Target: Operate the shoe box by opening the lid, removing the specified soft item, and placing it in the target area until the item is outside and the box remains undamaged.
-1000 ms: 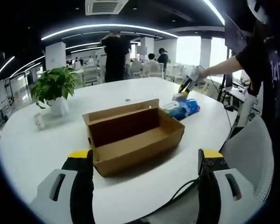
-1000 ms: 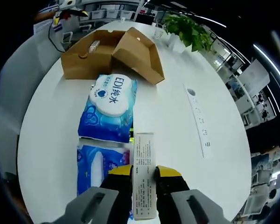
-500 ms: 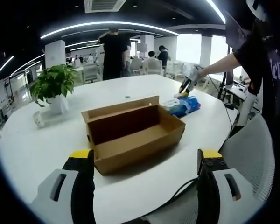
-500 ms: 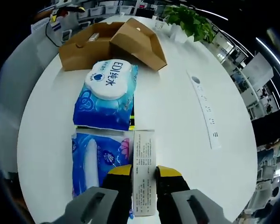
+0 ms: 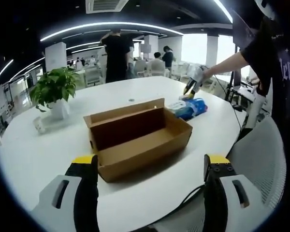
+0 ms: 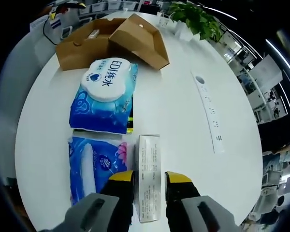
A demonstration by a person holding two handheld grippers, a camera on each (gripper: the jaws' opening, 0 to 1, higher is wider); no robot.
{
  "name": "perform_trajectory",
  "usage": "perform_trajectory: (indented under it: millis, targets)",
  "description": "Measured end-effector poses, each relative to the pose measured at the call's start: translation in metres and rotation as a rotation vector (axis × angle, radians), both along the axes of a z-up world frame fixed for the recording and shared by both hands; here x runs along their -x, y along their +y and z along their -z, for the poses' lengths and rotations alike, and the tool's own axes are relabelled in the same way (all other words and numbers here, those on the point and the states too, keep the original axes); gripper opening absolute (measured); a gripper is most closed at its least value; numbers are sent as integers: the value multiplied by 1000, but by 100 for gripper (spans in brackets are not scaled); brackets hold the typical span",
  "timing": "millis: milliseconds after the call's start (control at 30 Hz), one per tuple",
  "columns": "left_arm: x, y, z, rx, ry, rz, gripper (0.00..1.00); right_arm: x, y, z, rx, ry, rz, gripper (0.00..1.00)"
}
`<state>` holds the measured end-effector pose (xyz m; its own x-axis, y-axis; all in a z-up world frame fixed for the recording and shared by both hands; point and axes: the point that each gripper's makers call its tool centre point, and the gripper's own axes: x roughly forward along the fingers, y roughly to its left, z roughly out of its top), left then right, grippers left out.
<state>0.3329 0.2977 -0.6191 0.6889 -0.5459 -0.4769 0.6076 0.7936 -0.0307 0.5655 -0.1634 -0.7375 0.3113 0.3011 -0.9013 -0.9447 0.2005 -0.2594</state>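
Observation:
The brown cardboard shoe box [image 5: 135, 140] stands on the white round table [image 5: 34, 154] with its lid up at the back. My left gripper [image 5: 147, 162] is wide open in front of it, holding nothing. Beyond the box, my right gripper [image 5: 191, 89] hovers over blue packs [image 5: 189, 108]. In the right gripper view, the right gripper [image 6: 150, 180] stands slightly open around a slim white carton [image 6: 149, 169] lying on the table. Left of the carton lie a blue wipes pack [image 6: 104, 96] and a second blue pack [image 6: 94, 166]. The shoe box [image 6: 111, 41] is behind them.
A potted plant [image 5: 55, 87] stands at the table's far left, also seen as the plant [image 6: 195, 19]. A white power strip [image 6: 210, 121] lies right of the packs. A person [image 5: 117, 53] stands beyond the table. A white mesh chair [image 5: 258, 154] is at the near right.
My right gripper's jaws have parted a little and now stand off the white carton, which rests on the table. The left gripper has hardly moved.

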Motion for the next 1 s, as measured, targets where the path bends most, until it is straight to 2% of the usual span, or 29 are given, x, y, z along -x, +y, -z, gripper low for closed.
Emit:
perform_trajectory:
  millis: [200,300,567,700,833,1000]
  targets:
    - [-1,0,2,-4,10,23,90,1,1,-16,-28,-21,79,30]
    - [-2,0,3,-7,10,34,90,6,3,-23,-35,-25,90,33]
    - [-7,0,2,25,6,36,91,30,7,-37,-69,-24,166,47]
    - [-7,1,3,51,22,48,93,40,10,-43,-95,-27,198,54]
    - [-9,2,2,51,18,52,93,51,14,-49,-117,-33,212,58]
    - [-14,5,-1,49,9,67,93,63,20,-54,-146,-35,247,67]
